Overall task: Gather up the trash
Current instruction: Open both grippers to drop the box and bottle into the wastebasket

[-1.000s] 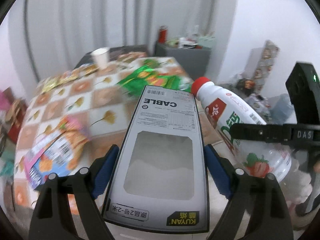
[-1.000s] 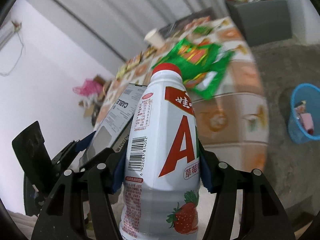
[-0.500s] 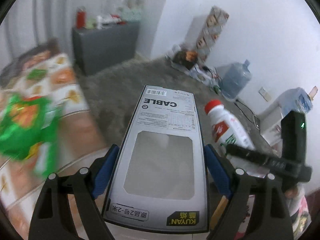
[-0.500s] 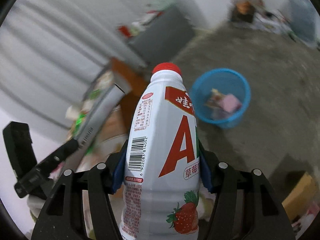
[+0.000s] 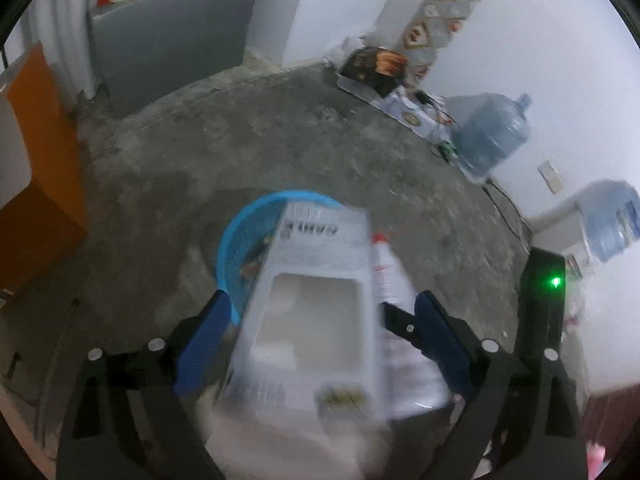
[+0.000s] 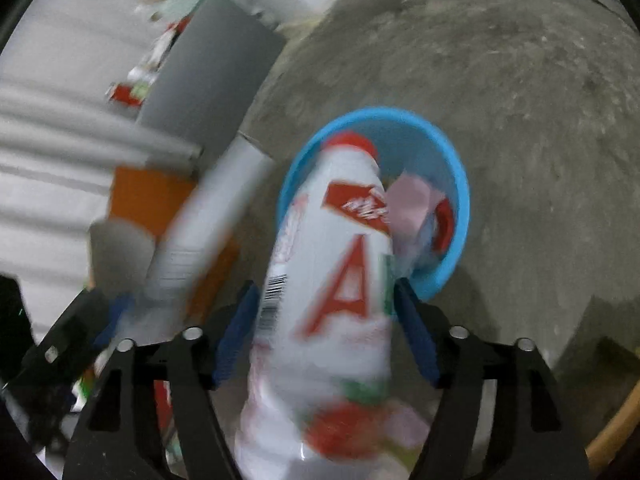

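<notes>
- Grey concrete floor (image 5: 320, 140) fills both views.
- Round blue plastic basket (image 6: 452, 168), frame centre, holding scraps.
- White window-fronted cardboard box (image 5: 312, 312), blurred, between spread jaws of left gripper (image 5: 320, 332), gaps both sides: released.
- White red-capped plastic bottle (image 6: 336, 280), blurred, over the basket's near rim; right gripper (image 6: 324, 332) parted, released.

Counts: one blue basket (image 5: 226, 256), one windowed cable box (image 5: 316, 320), one red-capped drink bottle (image 6: 332, 280). Two water jugs, right side of left-wrist frame (image 5: 492, 140) (image 5: 612, 220). One grey cabinet (image 5: 168, 44), upper left.
</notes>
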